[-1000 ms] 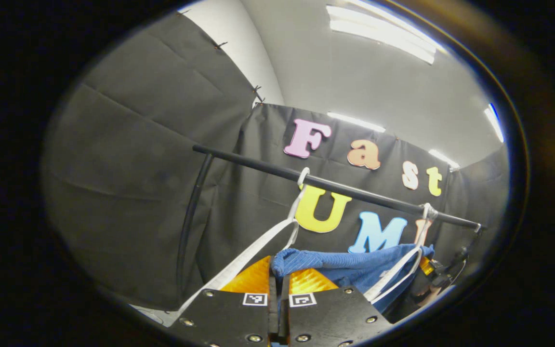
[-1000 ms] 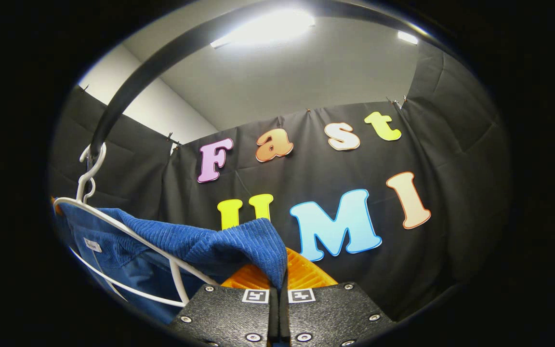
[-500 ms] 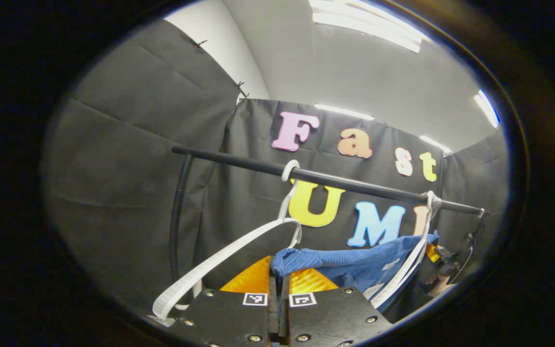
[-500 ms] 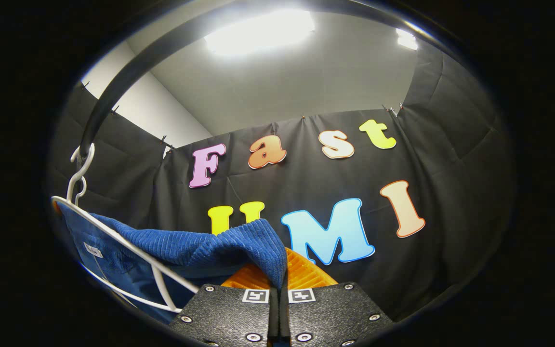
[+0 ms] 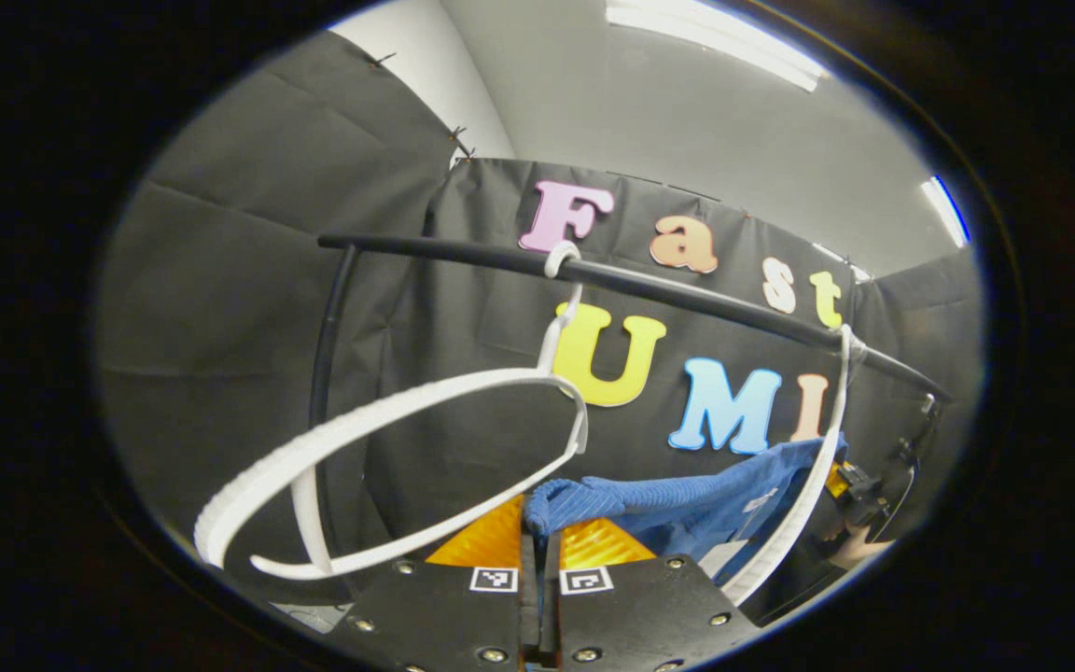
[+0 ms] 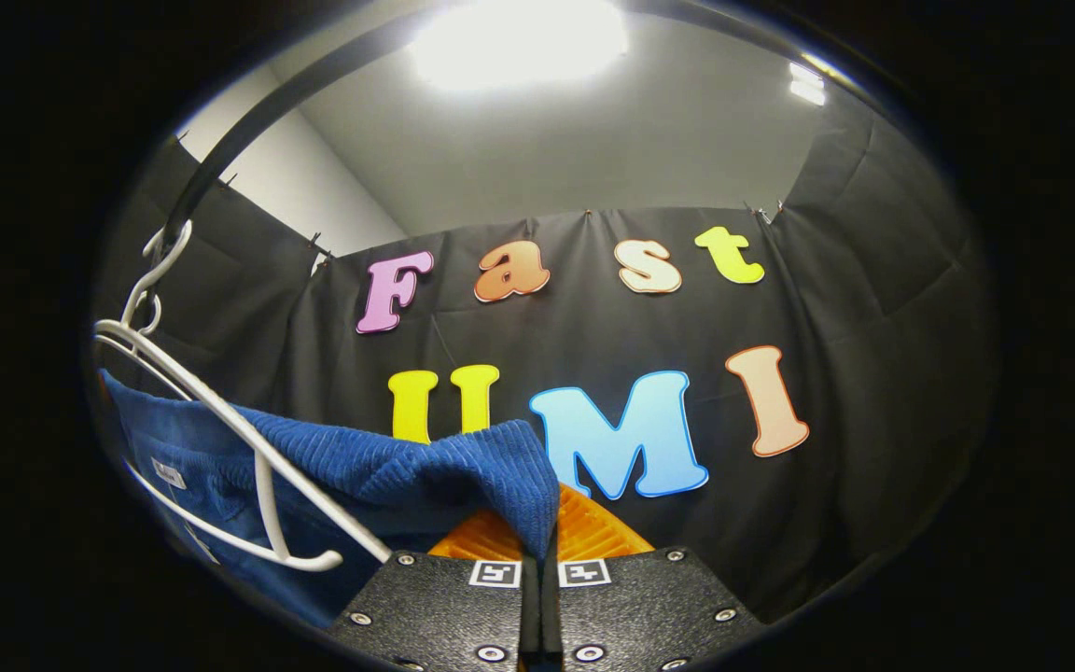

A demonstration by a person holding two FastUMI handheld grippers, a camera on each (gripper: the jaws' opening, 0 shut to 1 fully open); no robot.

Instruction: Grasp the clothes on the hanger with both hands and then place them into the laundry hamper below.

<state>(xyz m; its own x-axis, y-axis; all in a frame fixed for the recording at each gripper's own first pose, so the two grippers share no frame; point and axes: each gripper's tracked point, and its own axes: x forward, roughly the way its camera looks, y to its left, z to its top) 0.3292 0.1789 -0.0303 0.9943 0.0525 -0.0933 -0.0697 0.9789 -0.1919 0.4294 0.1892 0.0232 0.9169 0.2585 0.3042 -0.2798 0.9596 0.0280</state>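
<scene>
in the left gripper view the left gripper (image 5: 537,551) pinches 1 edge of the blue garment (image 5: 687,504) between its closed fingers; in the right gripper view the right gripper (image 6: 537,551) does the same with the other edge, likely so the cloth stretches between both and can slide free. beyond, the garment is partly draped over a white hanger (image 6: 248,448) hooked on the black rail (image 5: 687,294), while a second, bare hanger (image 5: 388,467) hangs nearer the left gripper. a small white label (image 6: 167,472) inside the garment is too small to read.
</scene>
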